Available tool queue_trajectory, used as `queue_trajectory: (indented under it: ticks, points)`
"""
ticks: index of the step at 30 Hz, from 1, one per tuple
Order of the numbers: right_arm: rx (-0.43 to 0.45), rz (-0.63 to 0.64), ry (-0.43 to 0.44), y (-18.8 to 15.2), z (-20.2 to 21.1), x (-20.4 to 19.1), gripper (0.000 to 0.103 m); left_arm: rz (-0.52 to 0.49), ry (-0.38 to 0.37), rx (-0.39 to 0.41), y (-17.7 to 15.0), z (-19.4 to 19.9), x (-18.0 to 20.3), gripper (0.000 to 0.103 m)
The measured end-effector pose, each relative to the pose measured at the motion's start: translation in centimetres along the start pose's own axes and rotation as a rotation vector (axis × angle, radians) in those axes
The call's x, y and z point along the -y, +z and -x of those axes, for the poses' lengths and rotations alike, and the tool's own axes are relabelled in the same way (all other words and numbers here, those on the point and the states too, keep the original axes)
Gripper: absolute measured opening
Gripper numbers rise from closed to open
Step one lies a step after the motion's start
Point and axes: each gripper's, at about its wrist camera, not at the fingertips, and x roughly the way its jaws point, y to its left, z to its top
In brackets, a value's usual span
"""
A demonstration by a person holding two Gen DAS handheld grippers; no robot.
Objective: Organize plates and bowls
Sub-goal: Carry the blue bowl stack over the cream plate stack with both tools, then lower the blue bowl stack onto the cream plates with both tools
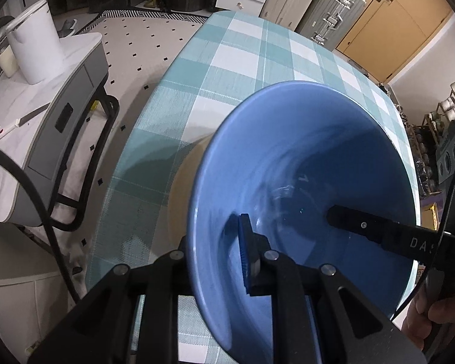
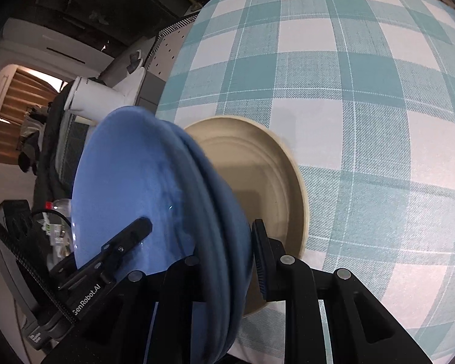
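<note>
My left wrist view looks steeply down along its fingers [image 1: 248, 261], very close to the blue bowl [image 1: 303, 197]. My right wrist view looks down from the opposite rim. Both share bowl, tan plate [image 2: 257, 176], checked worktop [image 2: 364, 91].

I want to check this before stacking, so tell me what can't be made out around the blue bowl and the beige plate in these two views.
- Left wrist view: most of the beige plate is hidden behind the blue bowl.
- Right wrist view: whether the bowl touches the plate cannot be told; the bowl's blurred rim covers the gap.
- Both views: the bowl's underside is hidden.
- Left wrist view: the outer finger of the left gripper is behind the bowl wall.
</note>
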Motion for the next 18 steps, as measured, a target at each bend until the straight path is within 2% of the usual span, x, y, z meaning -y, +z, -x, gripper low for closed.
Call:
queue_trajectory:
  ticks: [4,18]
  points:
    - [-0.006,0.013,-0.006,-0.2,-0.5,-0.1,0.019,0.009,0.002,-0.004,0.0,-0.4,-0.3,0.015]
    - [0.058,0.077,-0.042,0.1,-0.3,-1.2,0.019,0.01,0.032,0.011,0.0,-0.3,-0.3,0.016]
